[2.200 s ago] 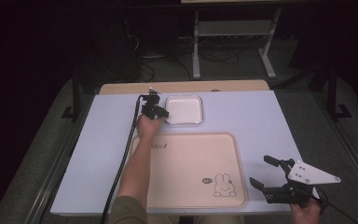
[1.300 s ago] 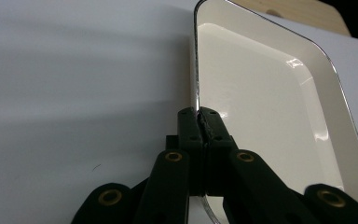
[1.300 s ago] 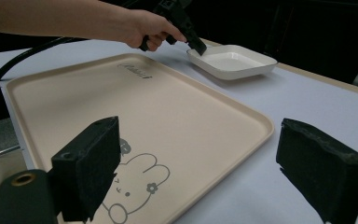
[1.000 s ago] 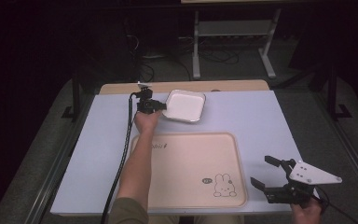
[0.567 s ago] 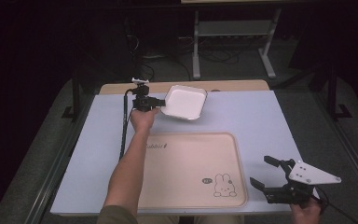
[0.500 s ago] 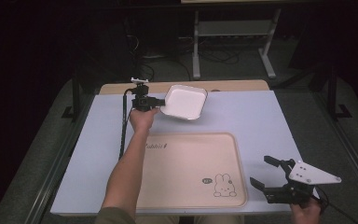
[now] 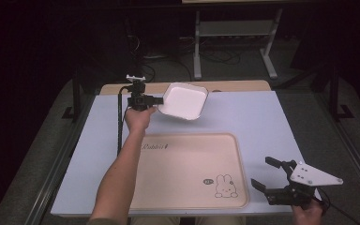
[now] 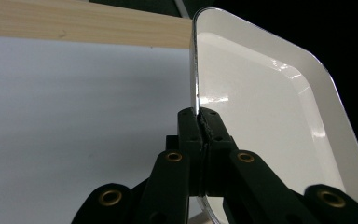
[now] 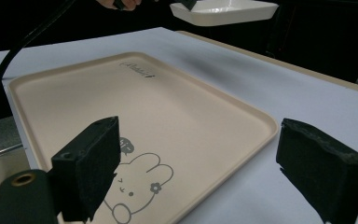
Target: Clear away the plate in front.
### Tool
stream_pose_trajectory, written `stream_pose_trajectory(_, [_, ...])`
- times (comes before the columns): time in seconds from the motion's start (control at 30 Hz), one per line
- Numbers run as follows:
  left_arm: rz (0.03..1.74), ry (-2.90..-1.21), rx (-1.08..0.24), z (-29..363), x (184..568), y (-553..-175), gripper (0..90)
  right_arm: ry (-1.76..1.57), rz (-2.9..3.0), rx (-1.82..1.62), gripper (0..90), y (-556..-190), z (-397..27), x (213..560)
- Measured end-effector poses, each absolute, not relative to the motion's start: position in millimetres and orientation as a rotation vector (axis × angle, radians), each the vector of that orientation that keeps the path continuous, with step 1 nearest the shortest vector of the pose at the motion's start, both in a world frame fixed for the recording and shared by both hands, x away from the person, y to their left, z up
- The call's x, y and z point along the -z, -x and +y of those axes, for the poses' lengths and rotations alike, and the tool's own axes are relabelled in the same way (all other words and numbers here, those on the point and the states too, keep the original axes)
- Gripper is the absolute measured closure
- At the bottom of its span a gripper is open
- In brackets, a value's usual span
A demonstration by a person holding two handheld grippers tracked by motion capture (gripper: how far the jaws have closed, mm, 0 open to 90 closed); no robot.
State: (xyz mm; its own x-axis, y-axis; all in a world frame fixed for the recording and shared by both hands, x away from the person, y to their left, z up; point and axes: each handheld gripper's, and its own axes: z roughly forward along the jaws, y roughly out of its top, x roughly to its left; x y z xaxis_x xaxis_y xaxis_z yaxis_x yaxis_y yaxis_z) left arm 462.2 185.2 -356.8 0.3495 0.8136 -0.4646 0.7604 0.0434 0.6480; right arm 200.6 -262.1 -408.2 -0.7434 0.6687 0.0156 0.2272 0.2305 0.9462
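Note:
A small white square dish (image 7: 184, 100) hangs above the far part of the table, with my left gripper (image 7: 153, 101) shut on its left rim. In the left gripper view the two black jaws pinch the thin rim of the dish (image 8: 261, 107) at the left gripper (image 8: 201, 122). The dish (image 9: 223, 11) also floats at the top of the right gripper view. A beige tray (image 7: 190, 168) with a rabbit drawing lies near the front. My right gripper (image 7: 269, 172) rests open at the front right corner, its pads (image 9: 91, 163) wide apart beside the tray (image 9: 135, 112).
The table is covered by a white sheet (image 7: 272, 122), with a wooden strip (image 7: 234, 86) along its far edge. A black cable (image 7: 119, 122) trails from the left gripper along the forearm. Dark floor and a metal stand (image 7: 234, 42) lie beyond the table.
The left gripper has lifted the white dish off the table, carrying it up and slightly away. The right gripper has kept still.

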Motion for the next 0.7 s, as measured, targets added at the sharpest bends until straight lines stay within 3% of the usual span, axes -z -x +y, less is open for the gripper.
stream_pose_trajectory(0.7, [1.378, -1.729, -0.110, 207, 334, -419, 88.9, -0.811, 2.128, -1.519, 12.9, -200, -259, 408])
